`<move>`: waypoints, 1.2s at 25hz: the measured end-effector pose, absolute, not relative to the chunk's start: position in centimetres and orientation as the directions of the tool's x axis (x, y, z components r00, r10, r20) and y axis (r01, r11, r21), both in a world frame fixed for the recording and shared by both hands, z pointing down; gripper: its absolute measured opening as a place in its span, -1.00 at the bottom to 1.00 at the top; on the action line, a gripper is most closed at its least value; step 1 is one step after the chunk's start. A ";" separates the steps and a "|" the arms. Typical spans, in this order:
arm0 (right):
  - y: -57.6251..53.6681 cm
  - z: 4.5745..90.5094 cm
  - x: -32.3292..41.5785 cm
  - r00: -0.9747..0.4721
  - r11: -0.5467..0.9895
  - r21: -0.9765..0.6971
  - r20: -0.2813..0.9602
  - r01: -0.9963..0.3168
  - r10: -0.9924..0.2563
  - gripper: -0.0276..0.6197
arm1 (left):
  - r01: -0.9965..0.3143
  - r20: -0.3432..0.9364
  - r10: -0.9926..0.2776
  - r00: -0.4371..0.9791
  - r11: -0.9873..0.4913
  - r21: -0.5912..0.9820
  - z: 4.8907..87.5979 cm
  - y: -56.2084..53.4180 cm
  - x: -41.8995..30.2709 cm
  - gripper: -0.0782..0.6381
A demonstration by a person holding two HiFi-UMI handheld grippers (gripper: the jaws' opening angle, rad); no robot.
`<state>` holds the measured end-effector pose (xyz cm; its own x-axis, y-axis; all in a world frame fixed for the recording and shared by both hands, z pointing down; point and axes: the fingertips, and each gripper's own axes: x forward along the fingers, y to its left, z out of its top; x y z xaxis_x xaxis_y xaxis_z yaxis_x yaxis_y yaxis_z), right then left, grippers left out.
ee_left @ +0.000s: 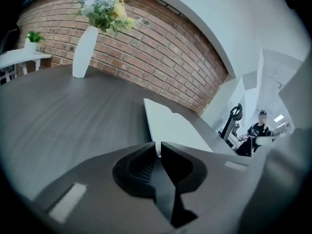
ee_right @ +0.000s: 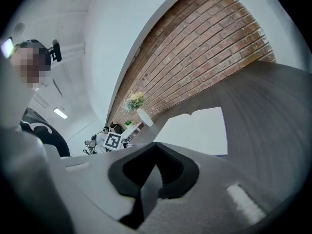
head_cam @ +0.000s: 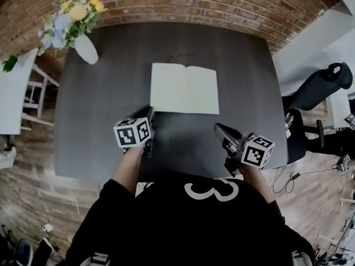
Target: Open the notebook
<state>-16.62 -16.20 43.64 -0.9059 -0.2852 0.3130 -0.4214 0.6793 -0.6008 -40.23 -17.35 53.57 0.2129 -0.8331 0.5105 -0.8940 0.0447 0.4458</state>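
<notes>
Brick wall (head_cam: 222,4) behind dark table (head_cam: 94,126). Notebook (head_cam: 184,87) mid-table, already spread open, pages flat. Left gripper (head_cam: 148,113) just short of notebook's near-left corner, jaws barely parted, empty. Right gripper (head_cam: 218,128) near notebook's near-right corner, jaws clenched together, empty. Risk: stray gripper sweep snags page edge, creasing it or flipping notebook closed.
</notes>
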 end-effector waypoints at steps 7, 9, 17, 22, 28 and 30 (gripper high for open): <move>-16.1 45.2 -16.2 -0.898 0.655 -0.616 0.335 -0.438 -0.286 -0.91 | -0.938 0.607 -0.782 0.141 0.091 0.335 55.5 -16.5 -40.8 -0.74; -16.2 45.4 -16.0 -0.899 0.653 -0.619 0.330 -0.437 -0.289 -0.91 | -0.944 0.617 -0.777 0.128 0.095 0.317 55.7 -16.2 -41.0 -0.74; -15.9 44.4 -15.8 -0.912 0.690 -0.597 0.295 -0.410 -0.286 -0.91 | -0.947 0.588 -0.797 0.141 0.064 0.315 53.3 -14.3 -40.2 -0.74; -13.7 43.7 -15.6 -0.931 0.735 -0.575 0.269 -0.360 -0.246 -0.91 | -0.918 0.505 -0.815 0.284 -0.080 0.388 50.4 -11.7 -36.2 -0.74; -9.8 41.1 -14.5 -0.937 0.851 -0.423 0.283 -0.311 -0.202 -0.91 | -0.867 0.371 -0.818 0.439 -0.278 0.413 45.4 -7.1 -30.0 -0.74; -7.7 40.1 -14.6 -0.944 0.873 -0.396 0.275 -0.285 -0.183 -0.91 | -0.844 0.315 -0.818 0.482 -0.337 0.417 43.3 -5.4 -27.8 -0.74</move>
